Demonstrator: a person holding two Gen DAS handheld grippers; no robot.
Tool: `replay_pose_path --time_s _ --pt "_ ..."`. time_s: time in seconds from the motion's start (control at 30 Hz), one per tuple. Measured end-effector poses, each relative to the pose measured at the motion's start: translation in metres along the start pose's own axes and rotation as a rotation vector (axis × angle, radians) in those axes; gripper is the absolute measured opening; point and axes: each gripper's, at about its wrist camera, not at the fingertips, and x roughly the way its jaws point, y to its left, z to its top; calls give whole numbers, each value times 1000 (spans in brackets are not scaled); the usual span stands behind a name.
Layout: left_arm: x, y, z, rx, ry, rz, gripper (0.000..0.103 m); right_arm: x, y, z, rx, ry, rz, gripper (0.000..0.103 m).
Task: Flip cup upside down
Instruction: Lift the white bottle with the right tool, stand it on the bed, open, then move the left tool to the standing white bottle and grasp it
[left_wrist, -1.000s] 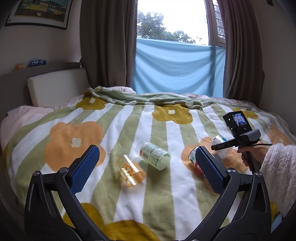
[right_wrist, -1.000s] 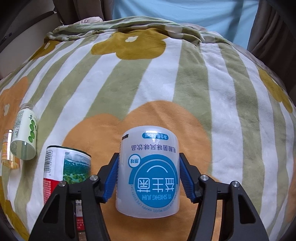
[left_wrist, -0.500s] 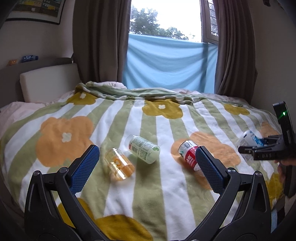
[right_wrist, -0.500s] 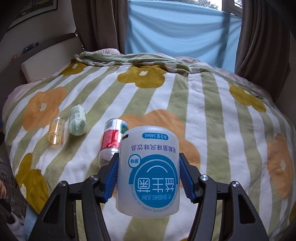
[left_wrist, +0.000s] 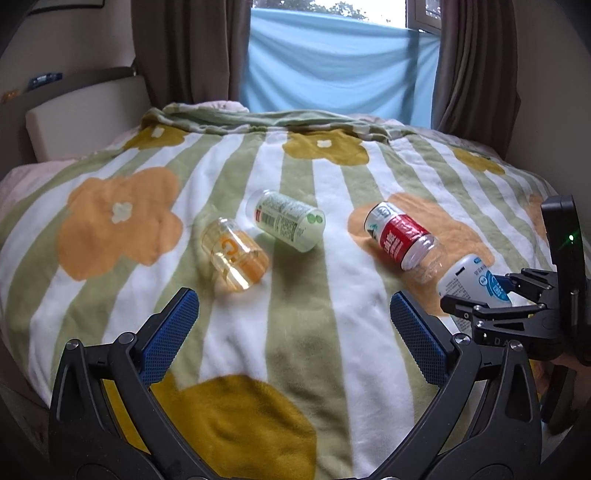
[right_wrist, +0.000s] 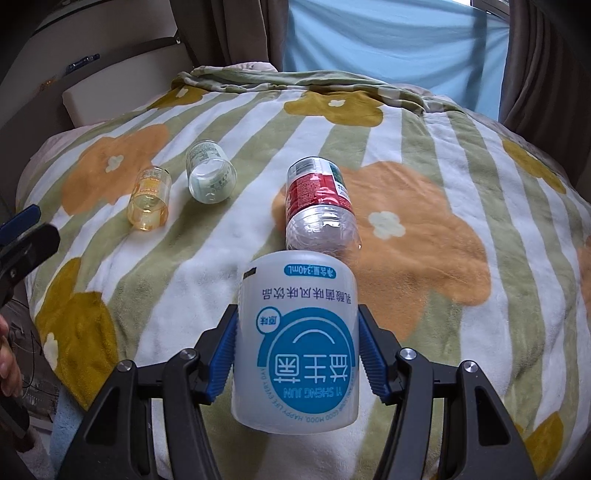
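My right gripper (right_wrist: 297, 354) is shut on a white cup with a blue label (right_wrist: 297, 339), held above the bed with its print upside down. It also shows in the left wrist view (left_wrist: 474, 282) at the right edge, in the right gripper (left_wrist: 484, 295). My left gripper (left_wrist: 293, 332) is open and empty above the near part of the blanket. An orange clear cup (left_wrist: 234, 254), a green-labelled cup (left_wrist: 286, 225) and a red-labelled clear cup (left_wrist: 404, 240) lie on their sides on the blanket.
The bed has a striped flower blanket (left_wrist: 295, 350) with a bunched fold at the far end (left_wrist: 258, 120). A cushioned headboard (left_wrist: 85, 110) is at the left. Curtains (left_wrist: 476, 74) and a blue sheet (left_wrist: 340, 66) stand behind the bed.
My right gripper lifted the white cup off the blanket and drew it back toward the bed's near edge. My left gripper moved nearer to the lying cups.
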Motion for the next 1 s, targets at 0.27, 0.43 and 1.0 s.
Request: replay_pose_path --time_s 0.27,0.43,1.0 --pt "7 1 -6 3 98 25 103 28 3 0 -23 54 -13 56" --pt "4 -8 4 20 122 6 103 32 -3 -3 23 74 63 77" --pt "71 -136 97 48 543 -240 103 -133 -58 -78 121 -514 -52 103"
